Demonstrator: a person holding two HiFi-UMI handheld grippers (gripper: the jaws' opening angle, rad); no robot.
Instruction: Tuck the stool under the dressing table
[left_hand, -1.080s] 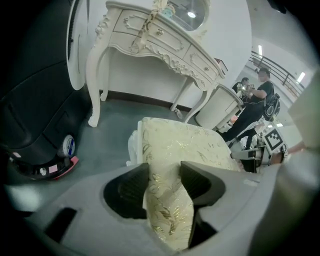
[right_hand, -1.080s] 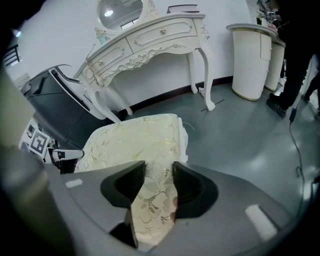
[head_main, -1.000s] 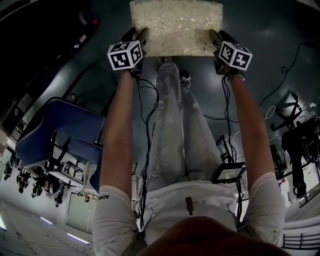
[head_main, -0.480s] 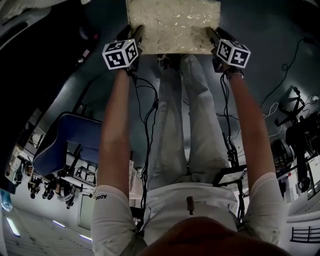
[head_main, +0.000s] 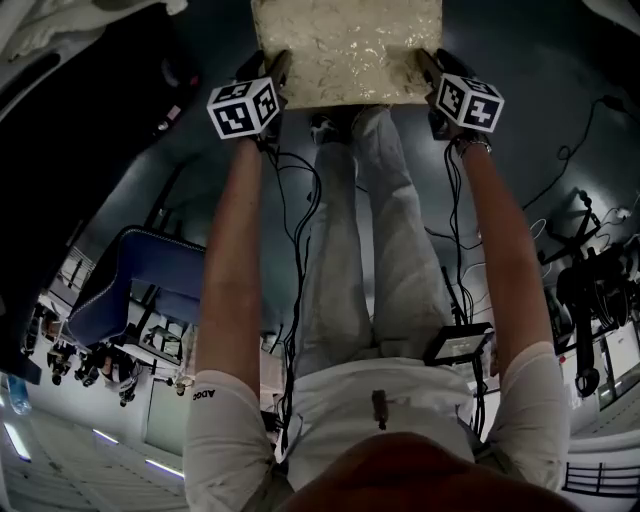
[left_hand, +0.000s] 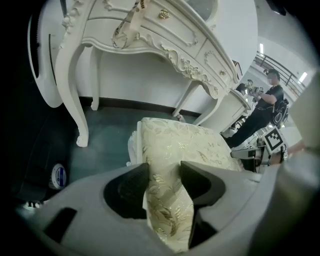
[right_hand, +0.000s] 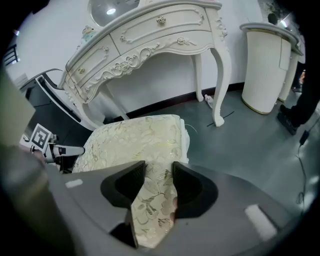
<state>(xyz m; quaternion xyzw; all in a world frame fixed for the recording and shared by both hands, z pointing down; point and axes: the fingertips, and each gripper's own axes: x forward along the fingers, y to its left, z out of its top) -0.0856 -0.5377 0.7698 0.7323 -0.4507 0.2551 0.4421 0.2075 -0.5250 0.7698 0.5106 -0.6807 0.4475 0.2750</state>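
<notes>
Both arms stretch straight toward 12 o'clock, the left arm (head_main: 232, 260) and right arm (head_main: 497, 250) roughly parallel. The left tongs (head_main: 277, 72) at 11 o'clock and the right tongs (head_main: 428, 68) at 1 o'clock tilt downward. Each clamps a side edge of the stool cushion (head_main: 345, 50).

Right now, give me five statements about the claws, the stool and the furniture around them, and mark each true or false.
1. The left claw is clamped on the edge of the stool, on its cushioned seat. True.
2. The right claw hangs empty, clear of the stool. False: it is shut on the seat's opposite edge.
3. The stool is tucked under the dressing table. False: the whole seat sits out in front of it.
4. The dressing table is white, with carved trim and curved legs. True.
5. A red chair stands at the person's left. False: the chair there is a blue chair.
</notes>
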